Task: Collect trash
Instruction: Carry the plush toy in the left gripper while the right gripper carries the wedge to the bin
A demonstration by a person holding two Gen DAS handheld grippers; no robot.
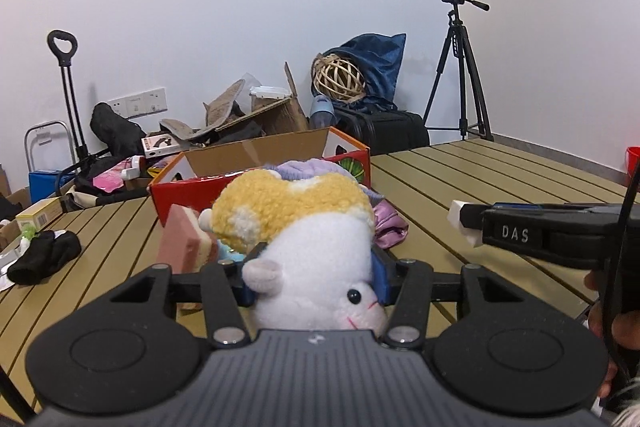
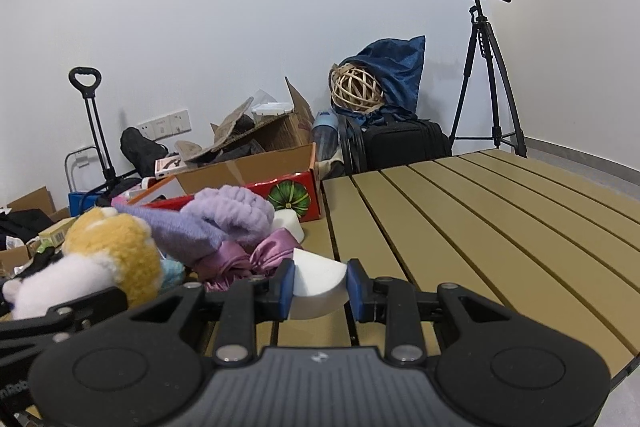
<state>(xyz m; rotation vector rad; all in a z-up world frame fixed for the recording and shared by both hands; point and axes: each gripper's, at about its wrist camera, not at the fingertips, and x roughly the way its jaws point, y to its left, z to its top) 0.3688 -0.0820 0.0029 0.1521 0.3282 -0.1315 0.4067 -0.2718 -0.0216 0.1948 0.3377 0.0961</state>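
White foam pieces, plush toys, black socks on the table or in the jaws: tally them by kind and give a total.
White foam pieces: 2, one in the right gripper, foam piece, and a second foam piece by the red box.
Plush toys: 1, plush toy in the left gripper.
Black socks: 1 bundle, black socks.
Total: 4

Bare slatted table [image 2: 480, 219] is lying open to the right, offering easy passage. On the left, the red cardboard box [image 1: 256, 183], purple knit cloth [image 2: 224, 223] and pink satin bundle [image 2: 256, 259] are crowding together, blocking the way; a black sock [image 1: 44, 255] is sitting apart, far left.
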